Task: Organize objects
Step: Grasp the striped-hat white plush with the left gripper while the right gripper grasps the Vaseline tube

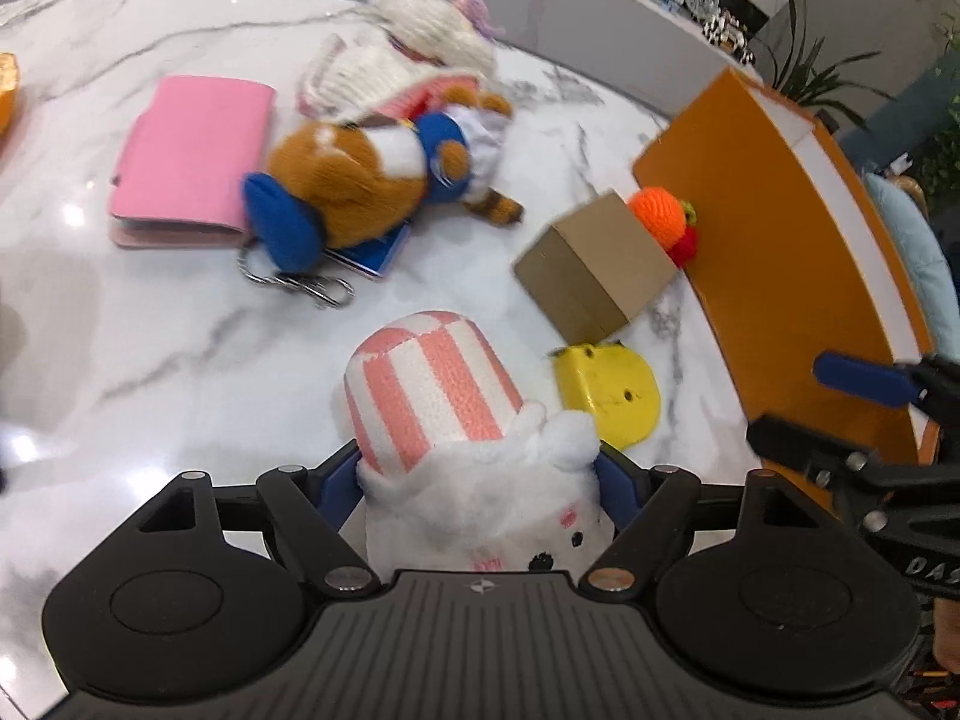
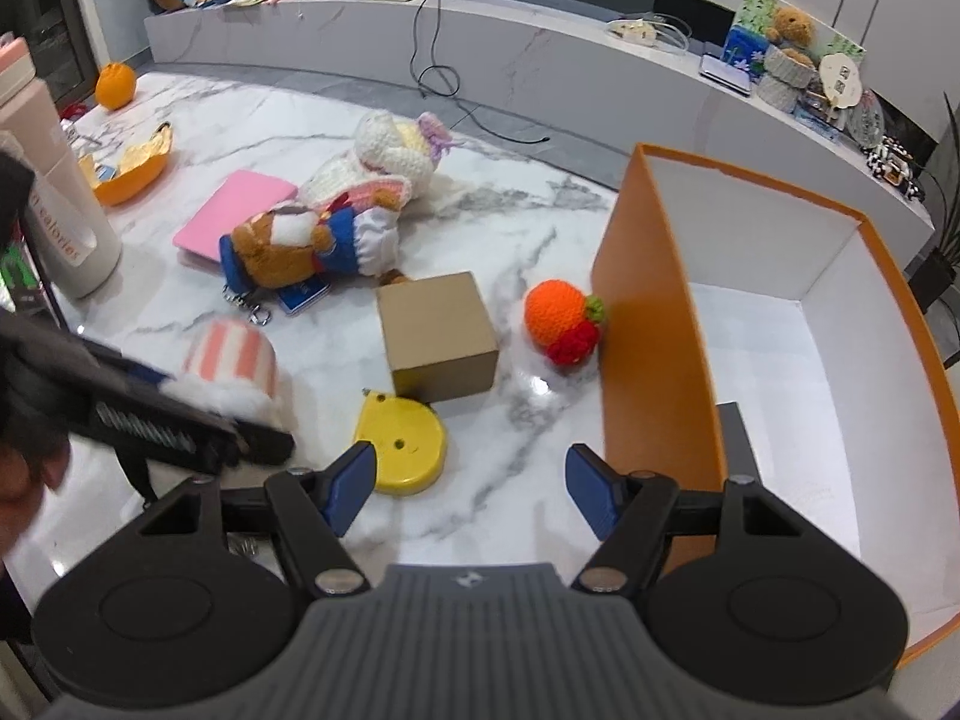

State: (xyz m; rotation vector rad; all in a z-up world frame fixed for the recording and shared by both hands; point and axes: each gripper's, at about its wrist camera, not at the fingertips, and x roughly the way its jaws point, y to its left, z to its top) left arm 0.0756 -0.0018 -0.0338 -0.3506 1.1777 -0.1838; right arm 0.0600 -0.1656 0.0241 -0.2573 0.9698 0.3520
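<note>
A pink-and-white striped plush toy (image 1: 432, 384) lies on the marble table (image 1: 150, 330). My left gripper (image 1: 480, 480) is shut on its fluffy white end, with a blue pad pressed on each side. The right wrist view shows the same toy (image 2: 231, 360) under the left gripper (image 2: 180, 420). My right gripper (image 2: 468, 486) hangs open above bare marble with nothing between its fingers. A yellow rounded piece (image 2: 402, 444) lies just beyond its left finger. A small cardboard box (image 2: 438, 330) and a crocheted orange (image 2: 555, 315) sit beside the big orange box (image 2: 654, 312), whose inside is white.
Farther back lie a brown plush bear (image 2: 288, 252) with a keyring (image 1: 300, 285), a pink wallet (image 2: 234, 210) and a white crocheted doll (image 2: 384, 162). At the left stand a white bottle (image 2: 66, 222), an orange bowl (image 2: 132, 171) and an orange fruit (image 2: 114, 84).
</note>
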